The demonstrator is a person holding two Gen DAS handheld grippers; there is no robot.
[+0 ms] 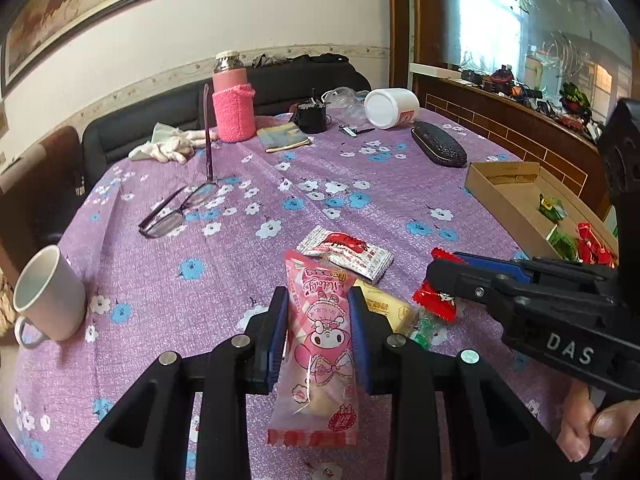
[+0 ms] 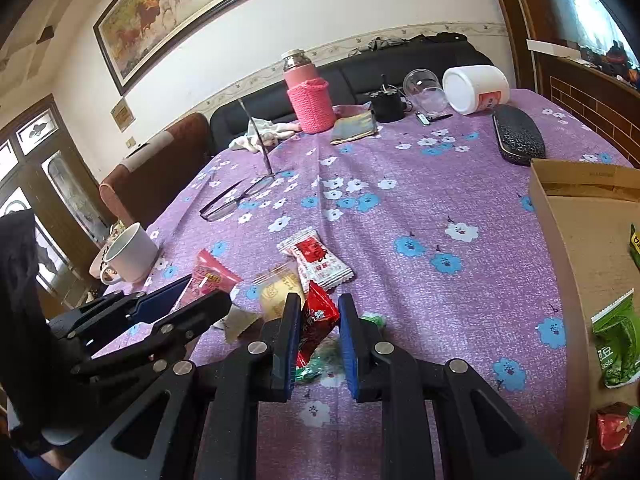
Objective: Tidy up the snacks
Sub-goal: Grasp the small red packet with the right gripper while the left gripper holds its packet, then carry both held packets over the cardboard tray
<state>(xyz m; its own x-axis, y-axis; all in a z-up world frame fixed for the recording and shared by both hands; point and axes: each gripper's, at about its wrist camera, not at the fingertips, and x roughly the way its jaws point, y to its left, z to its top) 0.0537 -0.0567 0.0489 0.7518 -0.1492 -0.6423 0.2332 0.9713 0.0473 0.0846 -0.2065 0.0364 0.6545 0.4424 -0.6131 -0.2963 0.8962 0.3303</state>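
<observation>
Glossy plastic pink snack wrapper point(image 1: 316, 344), matt cardboard box point(image 1: 504, 196), woven floral tablecloth point(image 1: 256, 264)

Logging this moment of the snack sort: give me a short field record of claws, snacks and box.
left claw: shut on pink snack pack, lifted off the cloth
right claw: shut on red candy wrapper
loose on tablecloth: white-and-red sachet, yellow pack, green candy
cardboard box: open, holds green and red snacks
nearby: white mug, glasses
</observation>
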